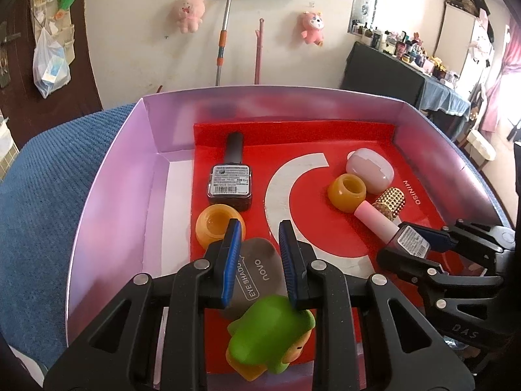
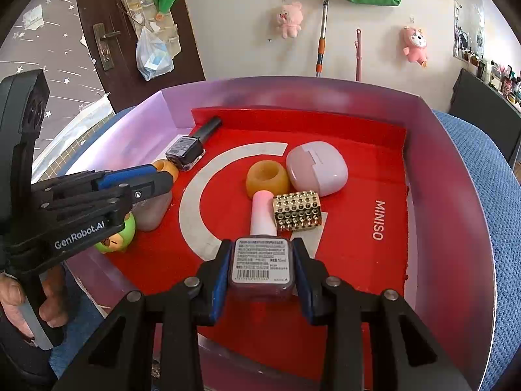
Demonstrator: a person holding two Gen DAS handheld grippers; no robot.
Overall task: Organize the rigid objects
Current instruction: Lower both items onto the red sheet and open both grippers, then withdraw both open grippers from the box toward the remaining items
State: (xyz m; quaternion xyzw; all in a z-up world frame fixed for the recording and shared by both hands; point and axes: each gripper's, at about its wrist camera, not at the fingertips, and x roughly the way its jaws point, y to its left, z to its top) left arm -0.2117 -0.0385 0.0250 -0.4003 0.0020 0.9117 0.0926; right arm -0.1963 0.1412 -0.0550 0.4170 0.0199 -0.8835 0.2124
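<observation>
My left gripper (image 1: 260,229) is shut on a grey eye shadow compact (image 1: 260,260), its blue pads against the compact's sides, low at the box's near left. A green toy figure (image 1: 270,335) lies right under the fingers. My right gripper (image 2: 260,244) is shut on a nail polish bottle (image 2: 260,264) whose pink cap points away, at the near middle of the red liner. Seen from the left wrist, the right gripper (image 1: 407,241) grips that bottle (image 1: 412,244) at the right. Seen from the right wrist, the left gripper (image 2: 159,174) reaches in from the left above the green toy (image 2: 120,238).
A purple box (image 1: 114,179) with a red liner (image 2: 358,260) rests on a blue towel (image 1: 49,195). Inside lie a dark nail polish bottle (image 2: 185,150), two amber cups (image 2: 267,176) (image 2: 166,167), a pink case (image 2: 317,167) and a gold studded cylinder (image 2: 298,210).
</observation>
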